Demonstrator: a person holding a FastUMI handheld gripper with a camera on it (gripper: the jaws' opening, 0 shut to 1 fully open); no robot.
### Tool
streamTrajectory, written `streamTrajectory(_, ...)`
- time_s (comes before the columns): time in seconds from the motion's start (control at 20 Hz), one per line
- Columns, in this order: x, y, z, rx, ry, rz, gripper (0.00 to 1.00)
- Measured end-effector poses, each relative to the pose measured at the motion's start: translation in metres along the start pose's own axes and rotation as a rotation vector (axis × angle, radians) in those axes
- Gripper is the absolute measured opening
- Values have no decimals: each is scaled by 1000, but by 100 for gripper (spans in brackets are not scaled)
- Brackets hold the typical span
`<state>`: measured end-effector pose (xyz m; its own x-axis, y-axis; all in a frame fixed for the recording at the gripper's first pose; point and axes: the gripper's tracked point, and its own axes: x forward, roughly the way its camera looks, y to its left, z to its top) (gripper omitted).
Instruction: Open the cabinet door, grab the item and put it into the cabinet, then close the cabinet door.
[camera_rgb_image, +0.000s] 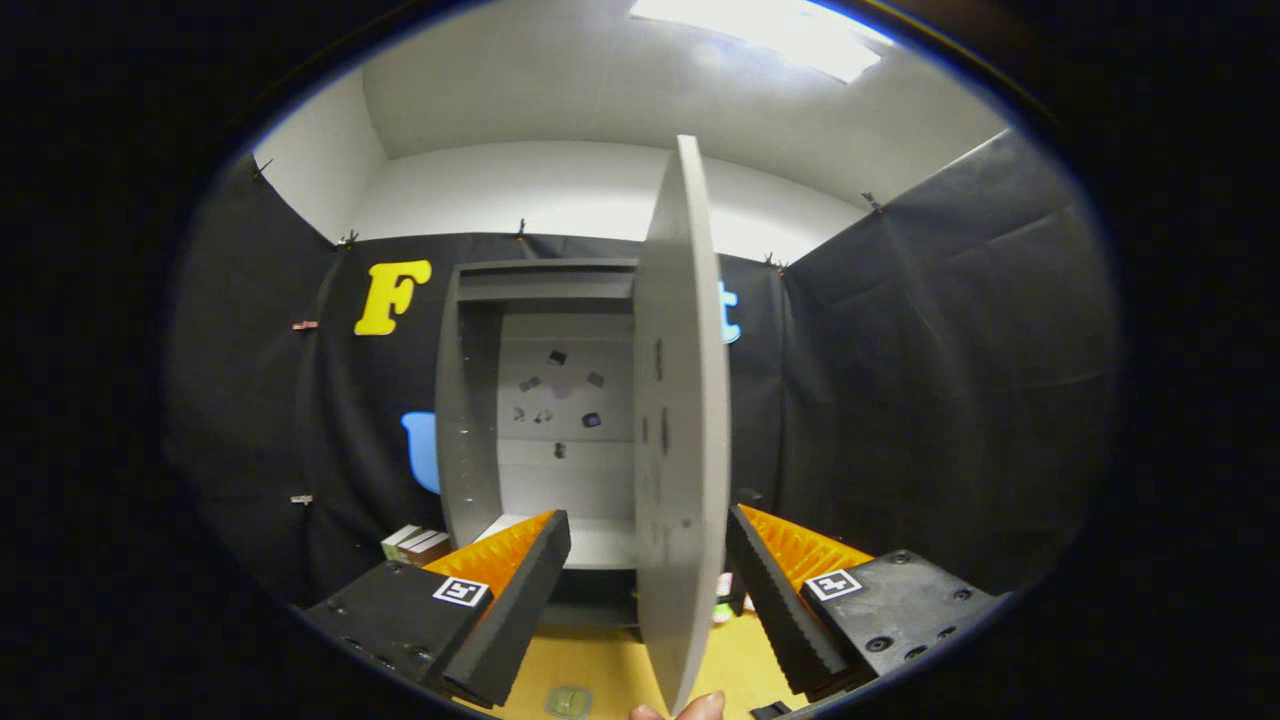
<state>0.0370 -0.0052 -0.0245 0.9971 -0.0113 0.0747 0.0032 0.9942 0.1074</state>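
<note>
Hand-held gripper (645, 560) is spread wide, the door (682, 420) edge-on between its fingers, neither touching. Door hides the cabinet's (470, 400) right half; a small box (415, 545) peeks out beside it.

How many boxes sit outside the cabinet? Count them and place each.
1. A small box sits on the table left of the cabinet, beyond the open claw that straddles the door. Others may be hidden.

No readable words or numbers — only square black-and-white coded markers, one on each finger (462, 590) of the hand-held gripper (648, 585)
</note>
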Motion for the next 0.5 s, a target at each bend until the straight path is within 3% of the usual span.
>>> streamTrajectory(0.2, 12, 52, -57, 1, 192, 95, 98)
streamTrajectory(0.5, 20, 80, -176, 35, 477, 117, 98)
